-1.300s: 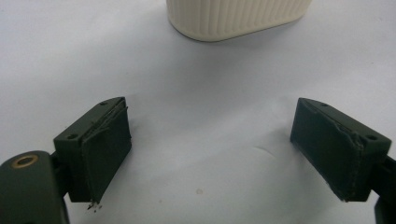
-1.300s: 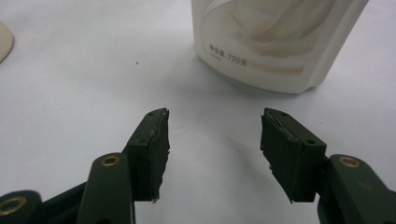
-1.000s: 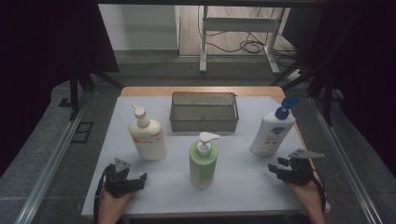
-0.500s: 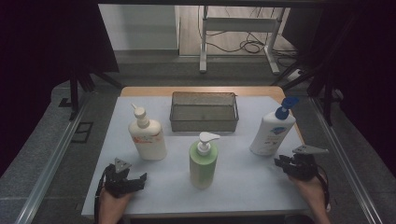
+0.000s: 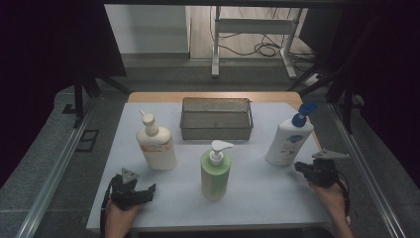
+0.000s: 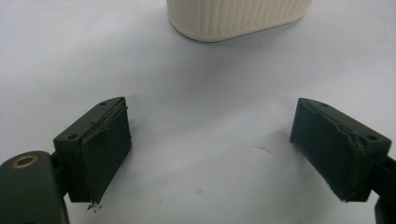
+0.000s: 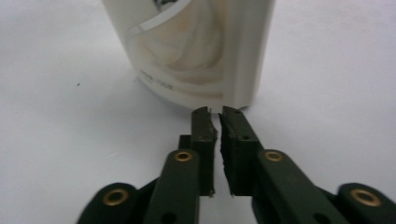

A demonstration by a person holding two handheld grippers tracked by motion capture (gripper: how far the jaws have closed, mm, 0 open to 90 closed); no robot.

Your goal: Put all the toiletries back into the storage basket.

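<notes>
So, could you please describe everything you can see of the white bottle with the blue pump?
The white plastic bottle with the blue pump top stands upright, leaning slightly, at the right of the white table mat, right of the wire basket. Its label carries blue print. The right tongs, just closed with nothing between them, sit close before its base.

No words or numbers can be read here. The white bottle [image 7: 196, 51] just past the tips of the right gripper [image 7: 215, 114] has a small line of print near its bottom, but it is too blurry to read. In the high view, the same bottle [image 5: 288, 141] has a blue mark on its label, and the cream bottle [image 5: 156, 146] ahead of the left gripper [image 5: 143, 191] has an orange label; both are too small to read.
</notes>
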